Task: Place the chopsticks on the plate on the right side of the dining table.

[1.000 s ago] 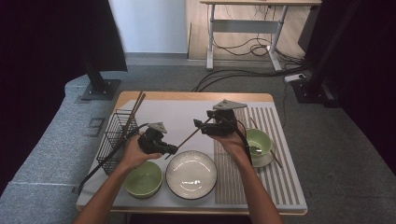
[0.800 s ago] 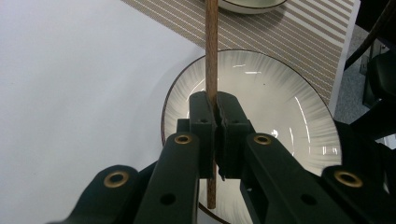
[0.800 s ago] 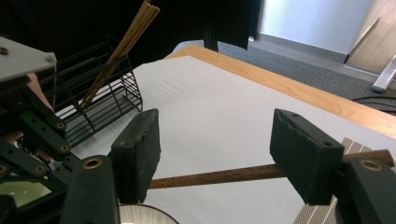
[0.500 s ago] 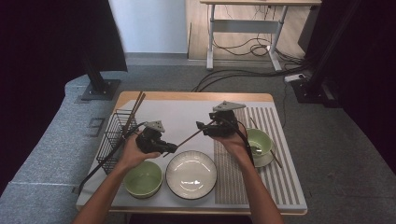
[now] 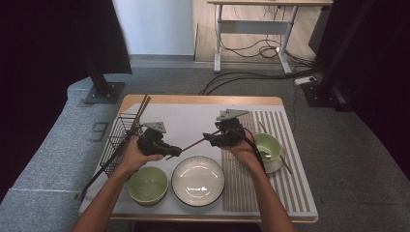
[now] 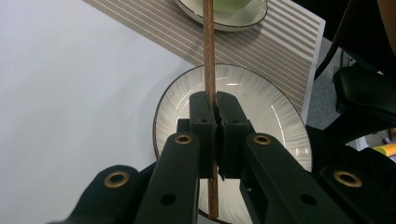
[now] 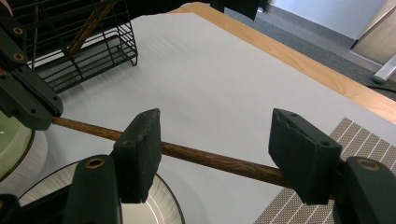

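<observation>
The left gripper (image 6: 215, 105) is clamped on a brown wooden chopstick (image 6: 209, 51), which it holds in the air above the white ribbed plate (image 6: 275, 112). The right gripper (image 7: 215, 135) stands wide open, the chopstick's far end lying between its jaws without visible pad pressure. A green bowl (image 5: 148, 184) lies left of the plate. The wire rack (image 5: 116, 137) with more chopsticks stands at the table's left edge. A striped mat (image 5: 283, 188) covers the right side.
</observation>
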A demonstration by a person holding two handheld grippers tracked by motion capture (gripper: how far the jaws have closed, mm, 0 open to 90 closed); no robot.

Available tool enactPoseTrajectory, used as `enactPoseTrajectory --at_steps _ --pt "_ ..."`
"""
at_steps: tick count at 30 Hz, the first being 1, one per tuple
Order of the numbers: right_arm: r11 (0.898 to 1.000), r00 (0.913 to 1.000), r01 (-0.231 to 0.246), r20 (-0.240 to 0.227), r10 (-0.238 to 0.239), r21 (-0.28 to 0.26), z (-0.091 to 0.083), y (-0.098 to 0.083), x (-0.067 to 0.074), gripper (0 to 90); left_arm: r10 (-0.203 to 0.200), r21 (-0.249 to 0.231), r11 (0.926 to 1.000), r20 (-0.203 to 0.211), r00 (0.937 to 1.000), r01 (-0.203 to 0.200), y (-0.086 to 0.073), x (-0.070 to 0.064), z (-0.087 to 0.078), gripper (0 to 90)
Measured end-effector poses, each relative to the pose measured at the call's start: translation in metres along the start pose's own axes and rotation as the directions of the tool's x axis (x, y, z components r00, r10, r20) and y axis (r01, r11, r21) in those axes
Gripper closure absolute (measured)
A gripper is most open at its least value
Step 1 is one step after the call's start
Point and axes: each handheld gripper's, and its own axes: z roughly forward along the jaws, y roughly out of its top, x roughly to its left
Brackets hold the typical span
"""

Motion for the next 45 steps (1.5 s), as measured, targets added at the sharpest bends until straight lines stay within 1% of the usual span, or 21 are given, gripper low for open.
enactPoseTrajectory --at_steps 7,10,13,18,24,28,30,32,35,36,39,42,44,45 --pt "1.0 0.9995 0.028 -0.013 -0.028 0.011 -0.001 -0.003 -0.001 35.6 -0.008 -0.002 1.0 0.016 0.9998 0.008 0.001 0.001 -0.002 86.7" --pt "0.999 0.9987 0.047 -0.018 -0.047 0.019 -0.001 -0.004 -0.001 36.2 -0.013 -0.004 0.9999 0.029 0.9995 0.013 0.001 0.003 -0.004 86.7" --pt "0.997 0.997 0.076 -0.019 -0.075 0.028 -0.001 -0.005 0.0 36.6 -0.017 0.0 0.9999 0.039 0.9991 0.017 0.001 0.004 -0.005 86.7" --pt "0.992 0.9927 0.12 -0.017 -0.119 0.046 -0.001 -0.006 0.002 37.8 -0.022 0.008 0.9997 0.047 0.9987 0.021 0.001 0.006 -0.005 86.8" --pt "0.98 0.9835 0.181 -0.012 -0.181 0.081 0.001 -0.009 0.005 38.7 -0.027 0.004 0.9996 0.053 0.9982 0.027 0.002 0.008 -0.006 86.8" --pt "0.975 0.9796 0.201 -0.014 -0.201 0.091 0.002 -0.01 0.005 39.3 -0.028 0.006 0.9996 0.053 0.9982 0.027 0.002 0.009 -0.006 86.8" --pt "0.971 0.9761 0.217 -0.013 -0.217 0.098 0.002 -0.01 0.006 40.0 -0.031 0.007 0.9995 0.052 0.9982 0.03 0.002 0.009 -0.006 86.8" --pt "0.965 0.9708 0.24 -0.012 -0.24 0.106 0.004 -0.011 0.007 41.0 -0.033 0.006 0.9995 0.053 0.998 0.032 0.002 0.01 -0.006 86.8" --pt "0.951 0.9584 0.284 -0.004 -0.285 0.124 0.005 -0.012 0.009 42.6 -0.036 0.008 0.9993 0.058 0.9977 0.036 0.002 0.011 -0.006 86.8" --pt "0.948 0.9559 0.292 -0.006 -0.294 0.13 0.006 -0.013 0.01 43.3 -0.036 0.008 0.9993 0.059 0.9976 0.036 0.002 0.011 -0.006 86.8" --pt "0.942 0.9515 0.306 -0.01 -0.308 0.135 0.007 -0.014 0.011 44.9 -0.038 0.008 0.9993 0.061 0.9974 0.038 0.002 0.011 -0.006 86.8" --pt "0.932 0.943 0.33 -0.006 -0.333 0.149 0.008 -0.015 0.011 47.4 -0.041 0.008 0.9991 0.064 0.9971 0.04 0.002 0.012 -0.006 86.8" --pt "0.928 0.939 0.34 -0.001 -0.344 0.153 0.009 -0.016 0.012 49.6 -0.043 0.009 0.9991 0.069 0.9967 0.042 0.002 0.012 -0.006 86.8" --pt "0.922 0.9337 0.354 -0.003 -0.358 0.158 0.009 -0.016 0.012 51.4 -0.043 0.008 0.999 0.07 0.9966 0.043 0.002 0.012 -0.006 86.8"
